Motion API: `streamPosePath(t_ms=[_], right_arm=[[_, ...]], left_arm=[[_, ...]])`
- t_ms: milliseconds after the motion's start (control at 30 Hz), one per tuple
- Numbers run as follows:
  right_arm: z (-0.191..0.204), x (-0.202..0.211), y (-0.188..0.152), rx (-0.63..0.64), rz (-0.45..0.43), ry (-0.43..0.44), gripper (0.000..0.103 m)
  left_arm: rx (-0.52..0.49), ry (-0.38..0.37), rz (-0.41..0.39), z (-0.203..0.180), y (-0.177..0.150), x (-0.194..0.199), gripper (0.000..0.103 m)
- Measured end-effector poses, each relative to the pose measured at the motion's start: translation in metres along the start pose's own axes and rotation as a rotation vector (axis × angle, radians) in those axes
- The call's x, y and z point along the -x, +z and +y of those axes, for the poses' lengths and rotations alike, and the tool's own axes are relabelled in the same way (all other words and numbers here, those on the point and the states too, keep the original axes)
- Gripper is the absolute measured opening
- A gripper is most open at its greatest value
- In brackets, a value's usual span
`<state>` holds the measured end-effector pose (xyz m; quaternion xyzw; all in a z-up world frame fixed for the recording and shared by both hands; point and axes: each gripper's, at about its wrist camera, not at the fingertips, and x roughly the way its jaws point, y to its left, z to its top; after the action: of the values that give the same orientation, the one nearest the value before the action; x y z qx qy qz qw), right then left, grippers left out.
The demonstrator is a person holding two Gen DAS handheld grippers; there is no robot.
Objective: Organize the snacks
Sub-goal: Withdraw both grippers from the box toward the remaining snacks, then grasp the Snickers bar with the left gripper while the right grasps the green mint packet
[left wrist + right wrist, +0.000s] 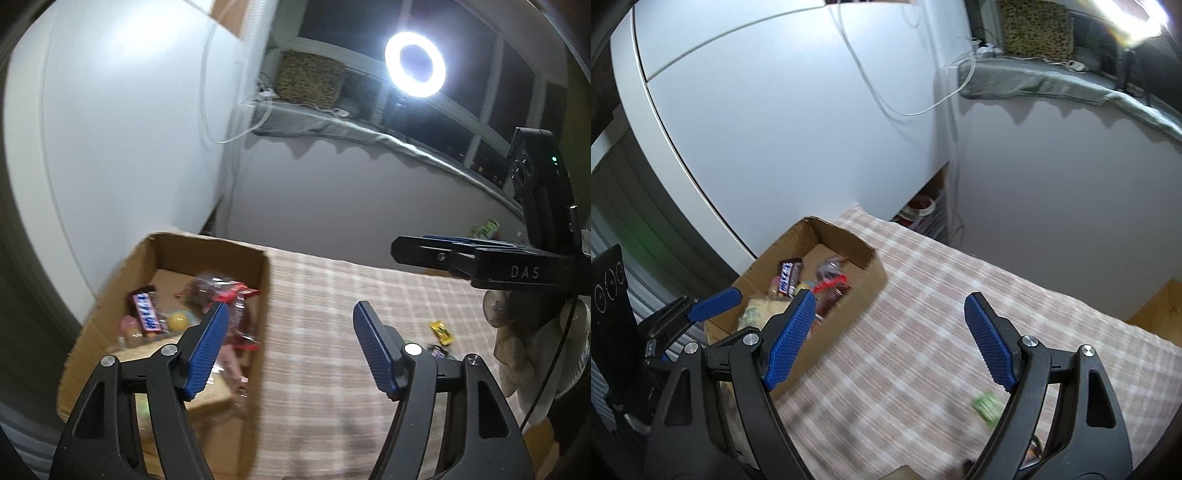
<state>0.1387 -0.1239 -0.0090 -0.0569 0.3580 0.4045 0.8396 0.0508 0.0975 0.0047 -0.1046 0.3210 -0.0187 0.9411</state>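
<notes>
Above pink-and-white checked cloth worktop [332, 314]: left claw [290, 345] and right claw [890, 341] both released, nothing between blue pads. Left of them, open brown cardboard box [871, 273] holding wrapped snacks; small yellow packet [441, 332] loose on cloth.

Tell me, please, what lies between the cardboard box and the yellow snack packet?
Only bare checked tablecloth separates the cardboard box from the yellow snack packet, as the left wrist view shows.
</notes>
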Motion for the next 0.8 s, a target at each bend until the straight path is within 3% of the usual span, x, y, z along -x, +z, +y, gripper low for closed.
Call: streamPosePath(t_ms=[167,367,533,733,767,800], right_arm=[[-0.029,0.034,-0.027,-0.024,-0.026,-0.063,0.085],[-0.071,0.068,-0.07,-0.092,-0.059,-0.189,0.085],[-0.097,0.08,-0.105,-0.128,-0.049,-0.265,0.085],[-0.116,0.09,-0.141,-0.12,-0.049,-0.337,0.085],[-0.118,0.09,-0.147,-0.11,-0.047,-0.351,0.085],[-0.118,0.092,-0.15,-0.101,-0.046,-0.362,0.085]], left_arm=[[-0.068,-0.06,0.051,-0.033,-0.01,-0.014,0.08],[-0.156,-0.121,0.11,-0.081,-0.035,-0.038,0.08],[-0.206,-0.135,0.101,-0.112,-0.05,-0.05,0.08],[-0.209,-0.188,0.157,-0.125,-0.059,-0.069,0.079],[-0.234,-0.196,0.177,-0.127,-0.06,-0.073,0.072],[-0.253,-0.202,0.196,-0.13,-0.061,-0.077,0.058]])
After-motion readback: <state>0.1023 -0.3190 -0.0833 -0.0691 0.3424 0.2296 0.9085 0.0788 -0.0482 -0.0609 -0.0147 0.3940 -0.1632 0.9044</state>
